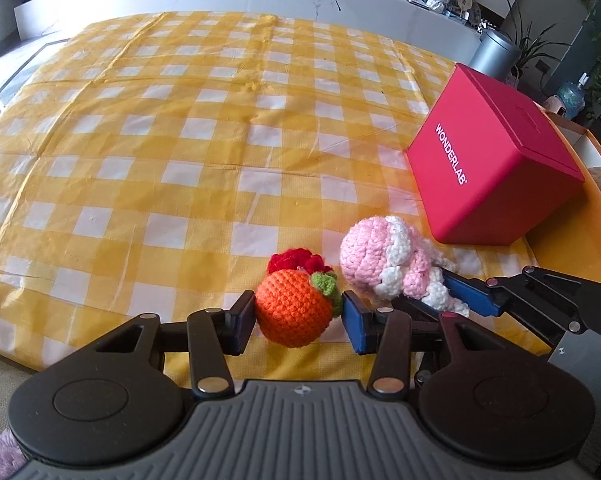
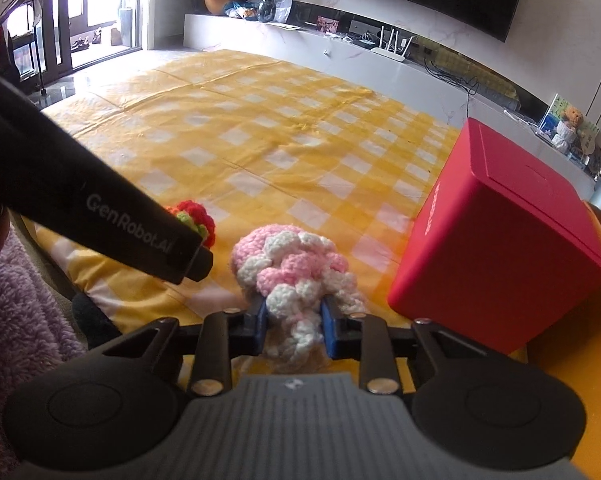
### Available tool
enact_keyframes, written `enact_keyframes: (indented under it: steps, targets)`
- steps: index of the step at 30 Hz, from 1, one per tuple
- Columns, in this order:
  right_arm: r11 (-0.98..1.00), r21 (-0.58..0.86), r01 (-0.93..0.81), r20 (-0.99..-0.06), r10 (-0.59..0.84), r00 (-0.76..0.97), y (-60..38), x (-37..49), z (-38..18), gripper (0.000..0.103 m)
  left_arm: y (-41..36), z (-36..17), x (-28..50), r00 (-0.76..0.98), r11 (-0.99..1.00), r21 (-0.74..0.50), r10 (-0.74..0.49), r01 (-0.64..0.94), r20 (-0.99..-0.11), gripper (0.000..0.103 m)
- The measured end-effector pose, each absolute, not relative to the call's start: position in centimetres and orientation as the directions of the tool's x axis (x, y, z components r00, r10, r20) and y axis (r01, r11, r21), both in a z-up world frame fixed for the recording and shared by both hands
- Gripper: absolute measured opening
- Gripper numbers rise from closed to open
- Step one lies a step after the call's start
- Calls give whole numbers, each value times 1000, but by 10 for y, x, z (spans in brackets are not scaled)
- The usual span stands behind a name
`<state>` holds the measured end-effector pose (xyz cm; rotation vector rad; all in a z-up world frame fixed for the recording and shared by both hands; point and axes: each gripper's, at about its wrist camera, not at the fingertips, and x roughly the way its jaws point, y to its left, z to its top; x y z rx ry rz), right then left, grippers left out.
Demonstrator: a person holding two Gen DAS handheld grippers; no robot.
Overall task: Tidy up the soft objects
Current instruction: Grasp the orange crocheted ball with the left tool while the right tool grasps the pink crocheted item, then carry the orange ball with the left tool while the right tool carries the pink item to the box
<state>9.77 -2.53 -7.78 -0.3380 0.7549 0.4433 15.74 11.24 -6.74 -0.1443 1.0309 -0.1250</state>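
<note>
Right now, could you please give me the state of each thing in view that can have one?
Left gripper: shut on the orange crochet fruit.
Right gripper: shut on the pink and white crochet toy.
Red crochet piece: lying loose on the checked cloth.
Red box: closed.

Both cameras ride low and close over the yellow checked cloth (image 1: 180, 128), angled down across it. Right view sits rightward. Shared: pink-white crochet toy (image 1: 380, 264), red box (image 2: 504, 216).

Orange crocheted ball (image 1: 290, 312), pink-and-white crocheted toy (image 1: 384, 264), red box (image 1: 496, 156), yellow-and-white checked cloth (image 1: 180, 140).
</note>
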Motion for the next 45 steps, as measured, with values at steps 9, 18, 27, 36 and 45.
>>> enact_keyframes:
  steps: [9, 18, 27, 36, 45]
  targets:
    - [903, -20, -429, -686, 299, 663, -54, 93, -40, 24, 102, -41, 134, 563, 979, -199, -187, 41, -805, 52]
    - [932, 32, -361, -639, 297, 710, -95, 61, 3, 24, 73, -3, 109, 632, 977, -195, -208, 92, -746, 52]
    - [962, 124, -242, -601, 267, 754, -157, 32, 36, 24, 19, 31, 94, 676, 962, -165, -270, 217, -686, 52]
    - [982, 81, -173, -565, 188, 804, -215, 14, 65, 25, -48, 51, 107, 657, 918, -135, -364, 373, -660, 52]
    - [994, 18, -104, -558, 97, 824, -269, 25, 83, 25, -120, 55, 138, 599, 852, -100, -440, 514, -669, 52]
